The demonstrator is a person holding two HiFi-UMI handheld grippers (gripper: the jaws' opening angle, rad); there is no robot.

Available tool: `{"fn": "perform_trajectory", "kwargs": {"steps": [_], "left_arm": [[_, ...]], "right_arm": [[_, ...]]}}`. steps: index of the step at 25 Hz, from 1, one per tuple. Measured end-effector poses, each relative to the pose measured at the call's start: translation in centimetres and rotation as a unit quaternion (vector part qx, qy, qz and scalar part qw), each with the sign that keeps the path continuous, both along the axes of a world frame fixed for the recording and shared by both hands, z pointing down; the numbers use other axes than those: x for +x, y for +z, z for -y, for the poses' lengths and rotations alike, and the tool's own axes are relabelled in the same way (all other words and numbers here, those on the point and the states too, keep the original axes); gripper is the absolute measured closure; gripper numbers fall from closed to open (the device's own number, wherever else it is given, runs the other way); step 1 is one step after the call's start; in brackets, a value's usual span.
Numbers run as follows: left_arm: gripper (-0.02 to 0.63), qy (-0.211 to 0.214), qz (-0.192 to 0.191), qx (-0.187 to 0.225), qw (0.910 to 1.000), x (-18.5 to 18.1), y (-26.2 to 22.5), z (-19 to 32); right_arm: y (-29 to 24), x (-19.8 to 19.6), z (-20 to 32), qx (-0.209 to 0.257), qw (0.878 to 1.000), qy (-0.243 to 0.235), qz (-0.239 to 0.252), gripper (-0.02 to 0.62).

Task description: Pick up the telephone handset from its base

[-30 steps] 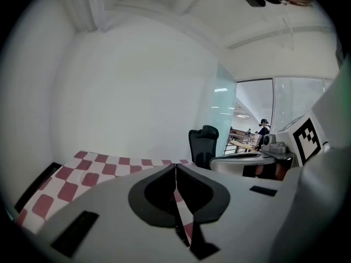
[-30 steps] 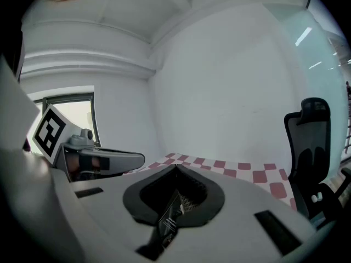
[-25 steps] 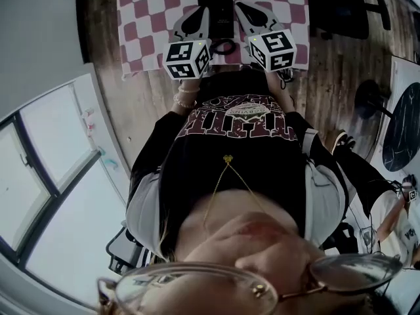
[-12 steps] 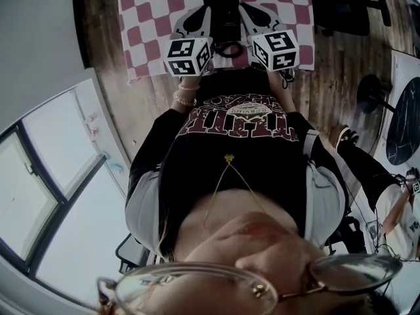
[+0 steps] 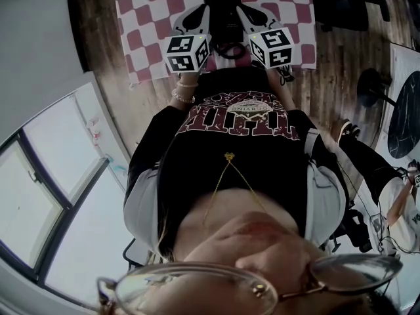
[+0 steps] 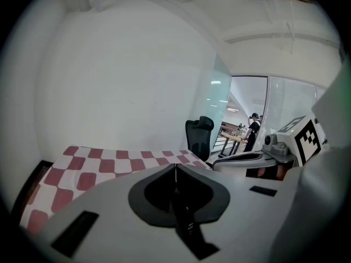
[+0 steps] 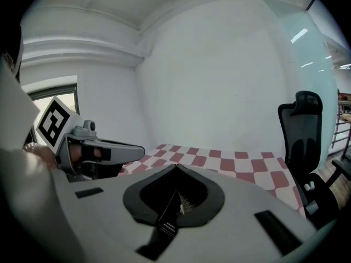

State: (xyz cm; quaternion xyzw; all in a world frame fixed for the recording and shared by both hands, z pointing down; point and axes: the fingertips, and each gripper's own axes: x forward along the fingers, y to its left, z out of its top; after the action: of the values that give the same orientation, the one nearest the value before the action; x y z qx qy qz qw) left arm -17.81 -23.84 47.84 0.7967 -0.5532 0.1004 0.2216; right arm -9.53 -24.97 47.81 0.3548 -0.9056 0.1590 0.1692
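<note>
Looking down from your head, both tools have crept forward over the last second. The left hand-held gripper [image 5: 195, 20] and the right hand-held gripper [image 5: 251, 18] now lie along either side of the black telephone [image 5: 226, 10] on the red-and-white checked cloth [image 5: 147, 8]. The handset appears to rest on its base, though the two cannot be told apart here. Its coiled cord [image 5: 226, 47] curls between the marker cubes. I judge this the closing approach, with no grasp made. The shirt lettering is upside down and not readable.

Left gripper view: the jaws are pressed together with nothing between them. Checked cloth lies ahead, with a black office chair [image 6: 199, 136] beyond. The telephone is out of frame.

Right gripper view: the jaws are likewise together and empty. A small tag [image 7: 169, 219] hangs in the dark recess, its print too small to read. You would need to spread one gripper before it can take the handset.
</note>
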Motion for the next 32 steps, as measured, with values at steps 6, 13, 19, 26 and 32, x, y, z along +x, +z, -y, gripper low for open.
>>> {"fn": "perform_trajectory", "kwargs": {"steps": [6,13,19,26,32], "left_arm": [[0.595,0.011,0.011,-0.005,0.9999,-0.3,1.0,0.4],[0.595,0.028,0.012,-0.027,0.9992,-0.4,2.9,0.8],[0.595,0.038,0.011,-0.045,0.9982,-0.4,4.5,0.9],[0.595,0.041,0.007,-0.069,0.9968,-0.8,6.3,0.8],[0.595,0.043,0.004,-0.089,0.995,-1.1,7.7,0.3]], "right_arm": [[1.5,-0.5,0.1,-0.016,1.0,0.006,-0.01,0.577],[3.0,-0.8,0.3,-0.03,0.999,0.014,-0.02,0.575],[4.4,-1.0,0.4,-0.042,0.998,0.018,-0.031,0.575],[6.5,-1.2,0.2,-0.069,0.997,0.016,-0.045,0.575],[7.9,-1.4,-0.1,-0.089,0.995,0.015,-0.049,0.575]]}}
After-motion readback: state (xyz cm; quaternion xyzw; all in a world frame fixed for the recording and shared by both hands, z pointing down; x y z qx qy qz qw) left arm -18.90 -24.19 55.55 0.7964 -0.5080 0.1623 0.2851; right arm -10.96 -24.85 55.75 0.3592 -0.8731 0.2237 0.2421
